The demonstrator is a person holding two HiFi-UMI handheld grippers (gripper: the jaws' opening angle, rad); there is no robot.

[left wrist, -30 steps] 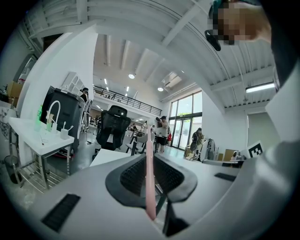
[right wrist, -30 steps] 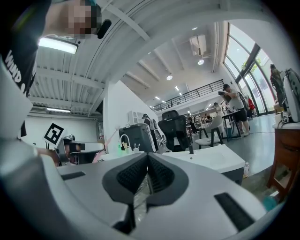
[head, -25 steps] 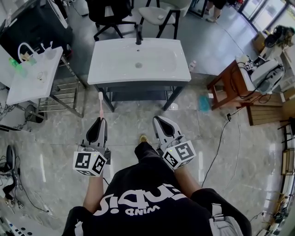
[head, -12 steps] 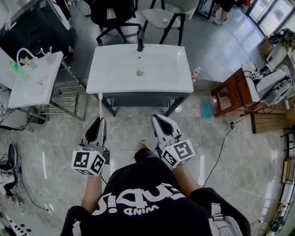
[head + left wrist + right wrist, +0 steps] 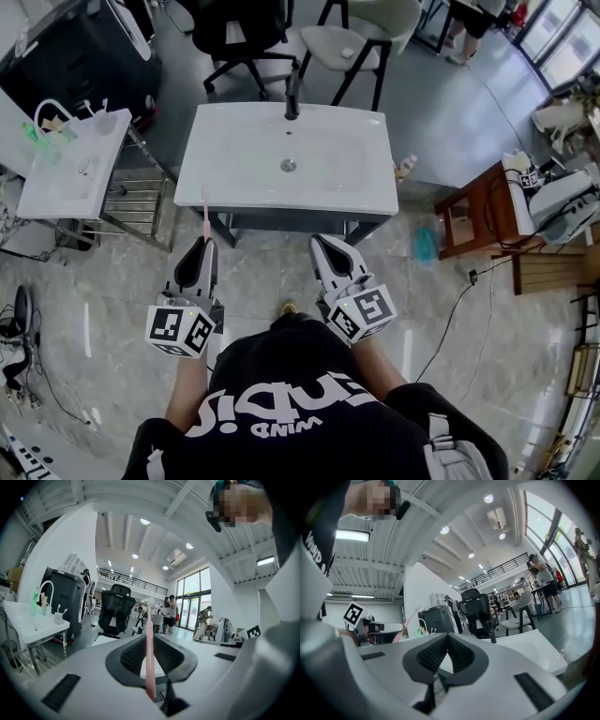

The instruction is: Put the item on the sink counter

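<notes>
While the left tongs [image 5: 149,641] are pinching the lower handle of a pink toothbrush [image 5: 205,214], which is standing upright with its bristle end pointing away from the person, the right tongs [image 5: 448,644] are hanging beside them with their pads pressed together on nothing. Judging by this, the carrying step is under way. The toothbrush is being held in the air near the front left corner of the sink counter [image 5: 225,164] and, as far as I can judge, is not yet resting on it. The next move is calling for a reach forward over the white surface and a lowering of the brush onto the flat rim beside the basin [image 5: 300,155]. Only then should the grip be let go, so nothing is rolling into the bowl. The basin is showing only its drain, below the dark faucet [image 5: 292,98]. Off to the left, a small cup [image 5: 58,617] on a side surface [image 5: 56,178] is holding a few thin white sticks, and I cannot tell what they are.
</notes>
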